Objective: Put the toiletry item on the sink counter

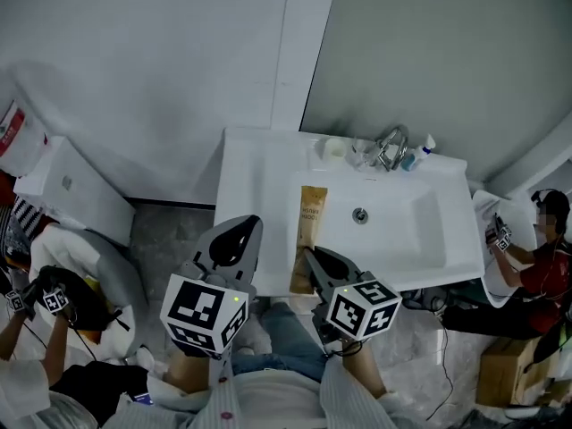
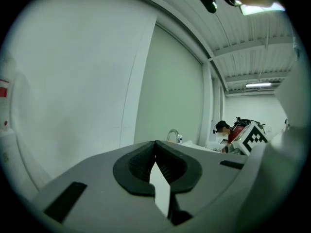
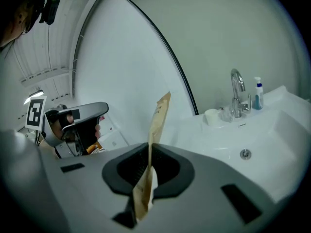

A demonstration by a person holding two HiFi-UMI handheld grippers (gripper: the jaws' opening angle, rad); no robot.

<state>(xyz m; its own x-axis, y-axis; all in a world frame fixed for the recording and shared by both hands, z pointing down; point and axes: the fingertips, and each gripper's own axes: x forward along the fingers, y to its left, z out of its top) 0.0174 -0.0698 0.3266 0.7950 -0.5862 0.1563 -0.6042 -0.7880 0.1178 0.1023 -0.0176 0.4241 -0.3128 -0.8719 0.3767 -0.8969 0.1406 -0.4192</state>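
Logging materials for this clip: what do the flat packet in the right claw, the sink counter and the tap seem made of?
The packet: matte tan, kraft-paper look, thin and slightly curved; any lining can't be told. The sink counter: smooth glossy white, likely ceramic or resin. The tap: shiny silver metal, probably chrome-plated.

- Tan sachet point(image 1: 309, 231), left of the faucet point(image 1: 391, 147): near end hidden under the right gripper point(image 1: 313, 259); print too small to read.
- Clear item point(image 1: 362, 154) just left of the faucet: too small to identify.
- Left gripper view: the left gripper point(image 2: 156, 152) hides everything below the faucet's spout.
- Person point(image 1: 539, 262) right of the faucet: cut off by the edge.
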